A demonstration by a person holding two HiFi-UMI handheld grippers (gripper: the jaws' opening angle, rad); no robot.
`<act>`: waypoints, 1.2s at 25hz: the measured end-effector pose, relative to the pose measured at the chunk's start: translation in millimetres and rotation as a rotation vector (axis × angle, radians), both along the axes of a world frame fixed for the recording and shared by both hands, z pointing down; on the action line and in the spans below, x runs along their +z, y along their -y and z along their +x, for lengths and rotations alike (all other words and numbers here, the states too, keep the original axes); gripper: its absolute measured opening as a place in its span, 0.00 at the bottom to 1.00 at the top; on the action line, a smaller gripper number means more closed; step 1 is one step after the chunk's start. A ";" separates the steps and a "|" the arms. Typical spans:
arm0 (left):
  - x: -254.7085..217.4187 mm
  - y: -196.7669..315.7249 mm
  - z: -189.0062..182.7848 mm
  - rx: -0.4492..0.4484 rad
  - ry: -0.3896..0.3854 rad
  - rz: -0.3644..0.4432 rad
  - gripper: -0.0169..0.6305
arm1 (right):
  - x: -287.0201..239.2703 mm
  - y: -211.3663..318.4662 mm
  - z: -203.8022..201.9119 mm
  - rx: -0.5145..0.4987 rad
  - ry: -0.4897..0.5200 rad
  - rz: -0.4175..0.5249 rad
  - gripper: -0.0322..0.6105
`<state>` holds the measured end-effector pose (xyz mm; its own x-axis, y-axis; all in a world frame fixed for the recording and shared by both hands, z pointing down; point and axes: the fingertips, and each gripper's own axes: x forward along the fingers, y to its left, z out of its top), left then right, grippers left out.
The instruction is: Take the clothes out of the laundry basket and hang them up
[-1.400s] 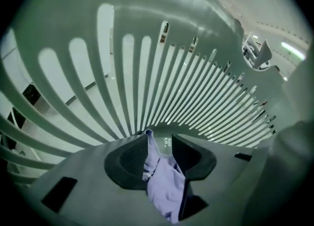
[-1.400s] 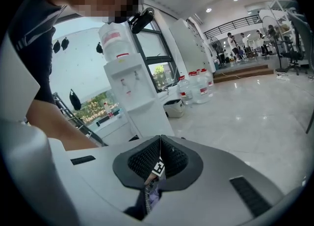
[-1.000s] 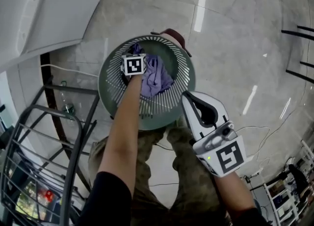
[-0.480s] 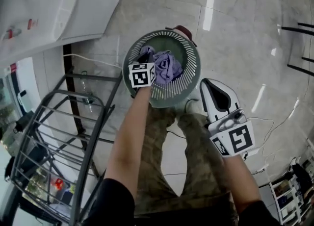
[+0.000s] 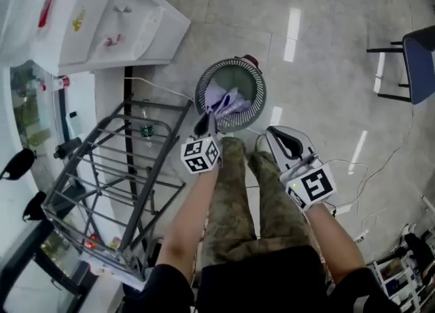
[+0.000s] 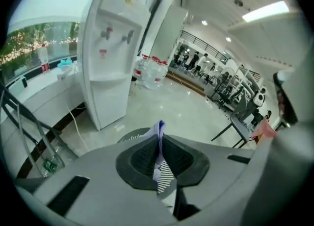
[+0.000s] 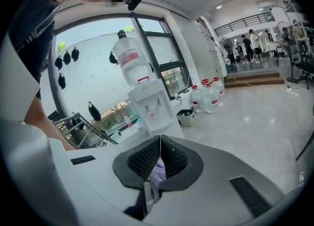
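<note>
Above the laundry basket [image 5: 257, 81], our left claw [image 5: 204, 121] has just closed on a fold of the lavender garment [image 5: 224, 100], which hangs down toward the basket. We judge it light and limp, so a second hold near a hem would spread it. Our right claw [image 5: 275, 135] is pressed together.

Closed right claw [image 7: 160, 139] before water dispenser [image 7: 149, 105]

Your lilac garment [image 6: 159, 144], with a striped bit showing, is pinched tight in your left gripper [image 5: 206, 123]. The rest hangs bunched in the round green slatted basket [image 5: 253, 77] just beyond its tips.
</note>
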<state>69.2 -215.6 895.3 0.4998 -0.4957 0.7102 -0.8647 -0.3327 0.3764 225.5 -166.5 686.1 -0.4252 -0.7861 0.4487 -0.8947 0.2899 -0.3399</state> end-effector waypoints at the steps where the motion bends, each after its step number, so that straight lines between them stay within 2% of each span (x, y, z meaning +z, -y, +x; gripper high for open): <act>1: -25.0 -8.4 -1.7 -0.014 -0.012 0.020 0.06 | -13.4 -4.6 -1.6 -0.011 0.012 -0.008 0.05; 6: -154.0 -44.5 -6.6 -0.047 -0.097 0.122 0.06 | -71.8 -25.5 -18.6 -0.149 -0.016 -0.027 0.05; 10: -257.0 -49.5 -11.0 -0.114 -0.140 0.225 0.06 | -102.1 -34.1 -24.5 -0.284 -0.068 -0.016 0.07; 13: -329.3 -48.1 -13.0 -0.151 -0.183 0.309 0.06 | -112.1 -36.7 -37.1 -0.424 -0.120 -0.023 0.26; 14: -352.0 -50.2 -14.9 -0.156 -0.200 0.335 0.06 | -116.0 -40.1 -44.4 -0.466 -0.132 -0.023 0.29; 18: -438.2 -66.5 -12.8 -0.132 -0.232 0.483 0.06 | -134.7 -58.1 -71.0 -0.605 -0.200 0.046 0.34; 21: -489.1 -81.0 -11.7 -0.156 -0.273 0.548 0.06 | -150.8 -67.5 -85.8 -0.660 -0.203 0.087 0.37; 26: -536.7 -100.0 -35.3 -0.275 -0.324 0.598 0.06 | -196.0 -70.6 -98.1 -0.648 -0.102 0.153 0.35; 28: -549.4 -105.3 -46.9 -0.306 -0.326 0.625 0.06 | -214.7 -70.5 -98.4 -0.638 -0.040 0.174 0.19; 30: -560.5 -111.0 -55.7 -0.325 -0.332 0.652 0.06 | -231.7 -70.7 -99.8 -0.632 0.008 0.197 0.10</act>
<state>13.5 -104.5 334.7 0.3940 -0.9167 0.0668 -0.8328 -0.3253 0.4479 125.7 -95.8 454.4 -0.8341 -0.4514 0.3170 -0.5297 0.8157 -0.2323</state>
